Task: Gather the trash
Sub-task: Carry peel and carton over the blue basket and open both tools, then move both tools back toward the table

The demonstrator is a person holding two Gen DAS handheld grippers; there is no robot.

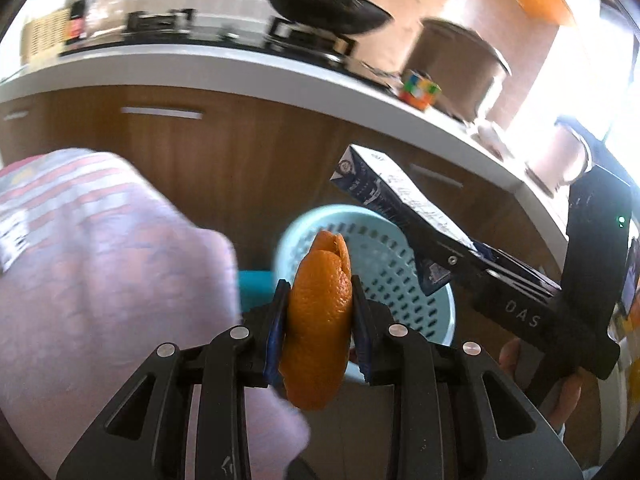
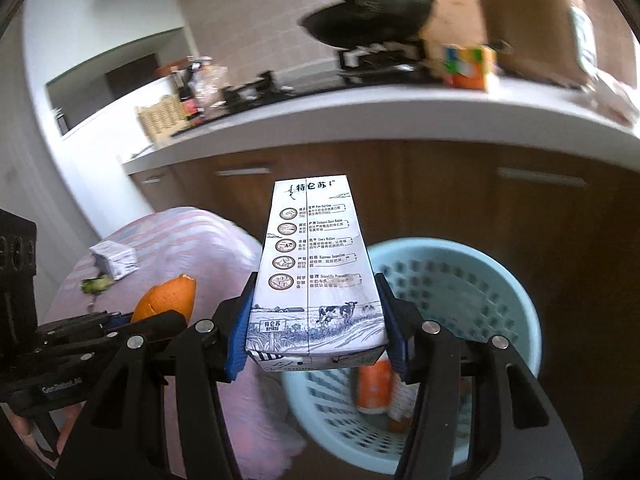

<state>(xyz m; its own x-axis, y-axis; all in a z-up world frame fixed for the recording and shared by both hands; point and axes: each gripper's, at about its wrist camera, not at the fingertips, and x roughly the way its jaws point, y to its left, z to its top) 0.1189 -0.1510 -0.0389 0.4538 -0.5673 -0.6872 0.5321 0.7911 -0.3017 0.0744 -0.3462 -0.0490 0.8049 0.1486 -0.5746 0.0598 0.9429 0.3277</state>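
- In front of the wooden kitchen cabinets (image 2: 460,208), a pale blue perforated plastic bin (image 2: 460,292) sits on the floor, right beside a table with a pink striped cloth (image 1: 100,260).
- The left gripper (image 1: 318,312) is clamped on a curled piece of orange peel (image 1: 318,320), its blue pads pressed against both sides. In the left wrist view the peel lines up with the bin's near rim.
- The right gripper (image 2: 316,320) is squeezed onto a tall white and blue milk carton (image 2: 314,272), lying lengthwise between the pads with the printed panel facing up. It hangs just over the bin's left rim.
- Something orange and white, can-shaped but too blurry to name, already lies at the bottom of the bin (image 2: 374,386).
- Still on the cloth: a small crumpled white box (image 2: 114,260) and a green scrap (image 2: 96,284) next to it.
- Up on the white countertop (image 2: 360,120) there's a colourful puzzle cube (image 2: 468,66), a black wok (image 2: 368,20) on the stove and a brown pot (image 2: 532,20).
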